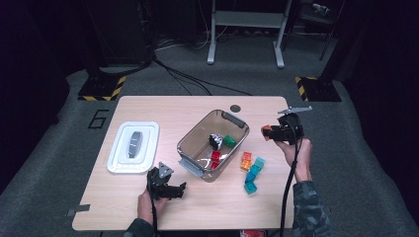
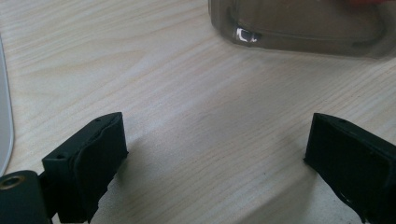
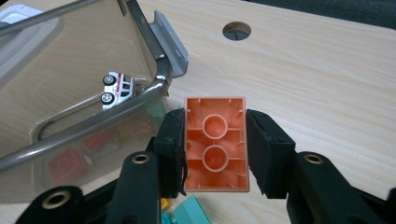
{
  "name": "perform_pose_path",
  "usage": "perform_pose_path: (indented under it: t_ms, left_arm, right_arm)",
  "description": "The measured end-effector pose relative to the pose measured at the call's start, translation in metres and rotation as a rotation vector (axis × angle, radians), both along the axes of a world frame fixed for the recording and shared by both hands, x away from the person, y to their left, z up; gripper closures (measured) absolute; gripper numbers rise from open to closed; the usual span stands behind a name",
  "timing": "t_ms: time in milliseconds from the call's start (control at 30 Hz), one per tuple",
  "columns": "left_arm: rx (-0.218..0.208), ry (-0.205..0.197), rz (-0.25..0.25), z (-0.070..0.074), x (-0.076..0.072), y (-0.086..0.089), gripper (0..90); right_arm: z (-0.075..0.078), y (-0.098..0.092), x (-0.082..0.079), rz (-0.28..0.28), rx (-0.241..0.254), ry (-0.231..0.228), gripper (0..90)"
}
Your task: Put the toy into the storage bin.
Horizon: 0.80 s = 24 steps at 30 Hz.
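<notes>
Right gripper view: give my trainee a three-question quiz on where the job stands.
1. True or false: the right gripper is shut on an orange brick.
2. Which lies inside the clear bin: A) toy car, B) spoon, C) cup?
3. What do the left gripper fingers hold?

Key: 1 true, its hollow underside faces the camera. 2 A. 3 Nothing; they stand open over the bare table.

I think I am in a lab. Past my wooden table (image 1: 148, 106) I see black cables (image 1: 188, 76), striped yellow floor plates (image 1: 102, 89) and a grey metal stand (image 1: 245, 29).
</notes>
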<state>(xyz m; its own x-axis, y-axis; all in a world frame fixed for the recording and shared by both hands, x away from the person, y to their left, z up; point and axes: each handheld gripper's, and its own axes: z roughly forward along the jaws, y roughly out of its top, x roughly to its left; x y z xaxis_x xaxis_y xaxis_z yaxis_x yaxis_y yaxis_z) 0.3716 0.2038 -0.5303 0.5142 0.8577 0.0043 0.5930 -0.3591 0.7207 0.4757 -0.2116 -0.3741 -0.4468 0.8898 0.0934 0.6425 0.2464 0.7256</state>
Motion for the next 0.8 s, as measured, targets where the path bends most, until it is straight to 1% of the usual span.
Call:
perform_pose_path:
  t_ms: [100, 167, 200, 233, 300, 433, 533, 567, 600, 633, 667, 800]
  left_arm:
    - [0.002, 0.0, -0.001, 0.0, 0.0, 0.0, 5.1]
    - [0.003, 0.0, -0.004, 0.0, 0.0, 0.0, 5.1]
    - [0.0, 0.001, 0.0, 0.0, 0.0, 0.0, 5.1]
    - [0.002, 0.0, -0.002, 0.0, 0.0, 0.0, 5.1]
    - [0.002, 0.0, -0.001, 0.0, 0.0, 0.0, 5.0]
    - [0.002, 0.0, -0.001, 0.0, 0.0, 0.0, 5.1]
    - [0.002, 0.0, -0.001, 0.0, 0.0, 0.0, 5.1]
    - [0.003, 0.001, -0.002, 0.0, 0.0, 0.0, 5.1]
    - [0.001, -0.003, 0.001, 0.0, 0.0, 0.0, 5.1]
    - [0.0, 0.0, 0.0, 0.0, 0.0, 0.0, 5.1]
    - [0.003, 0.0, -0.002, 0.0, 0.0, 0.0, 5.1]
    - [0.0, 0.0, 0.0, 0.0, 0.0, 0.0, 5.1]
  right_arm:
    - [0.008, 0.001, 0.001, 0.009, 0.003, -0.015, 59.0]
    - [0.013, 0.004, 0.001, 0.013, -0.011, -0.026, 59.0]
    - [0.015, 0.006, 0.001, 0.013, -0.012, -0.023, 59.0]
    - [0.018, 0.008, 0.001, 0.024, -0.019, -0.033, 59.0]
    - [0.022, 0.013, 0.001, 0.025, -0.012, -0.032, 59.0]
    - [0.029, 0.022, 0.004, 0.056, -0.021, -0.043, 59.0]
    - [0.034, 0.032, 0.006, 0.079, -0.021, -0.05, 58.9]
    - [0.035, 0.035, 0.007, 0.093, -0.03, -0.055, 58.9]
    - [0.036, 0.04, 0.008, 0.096, -0.029, -0.045, 58.9]
    - [0.036, 0.045, 0.008, 0.106, -0.031, -0.05, 58.9]
    - [0.036, 0.05, 0.009, 0.112, -0.03, -0.048, 58.9]
    - [0.033, 0.069, 0.013, 0.158, -0.057, -0.039, 58.9]
